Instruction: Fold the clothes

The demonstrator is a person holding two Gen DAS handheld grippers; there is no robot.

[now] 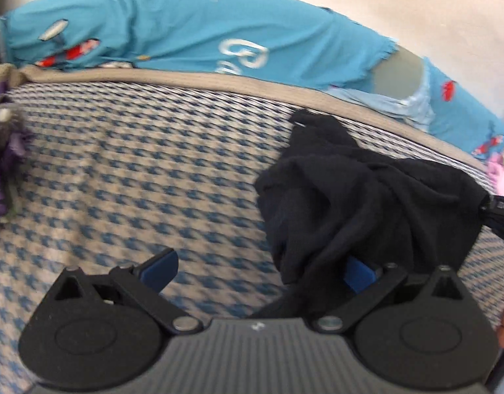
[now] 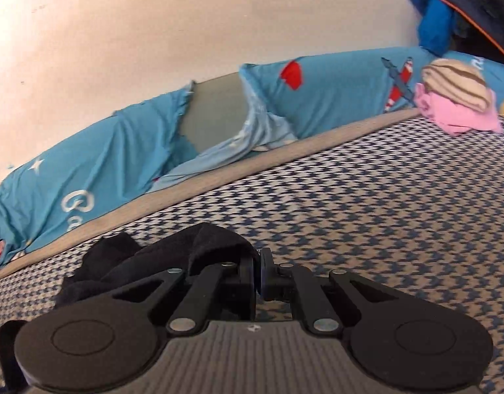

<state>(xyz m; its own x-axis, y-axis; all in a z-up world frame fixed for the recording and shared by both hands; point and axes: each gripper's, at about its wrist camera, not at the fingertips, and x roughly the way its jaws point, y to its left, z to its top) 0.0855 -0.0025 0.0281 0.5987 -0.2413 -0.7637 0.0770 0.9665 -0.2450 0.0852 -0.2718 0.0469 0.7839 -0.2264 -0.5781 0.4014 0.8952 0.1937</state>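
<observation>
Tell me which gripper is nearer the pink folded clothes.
Right. The right gripper, shut on the black garment, has the pink folded clothes ahead to its right; the left gripper, open, sees them only at its far right edge.

A plain cream wall [image 2: 153,32] runs behind the bed, with a few small dark marks and no fittings. The bed surface is a woven cover in a blue and beige houndstooth pattern [image 1: 137,164], edged by a beige band [image 2: 219,174]. Between that band and the wall lies a rumpled turquoise sheet [image 1: 186,23] printed with white stars, white lettering and red aeroplanes; it is torn, showing grey padding [image 2: 216,111] beneath. Dark blue jackets [image 2: 465,3] hang in the far corner. Light is even and soft; its source cannot be told.
</observation>
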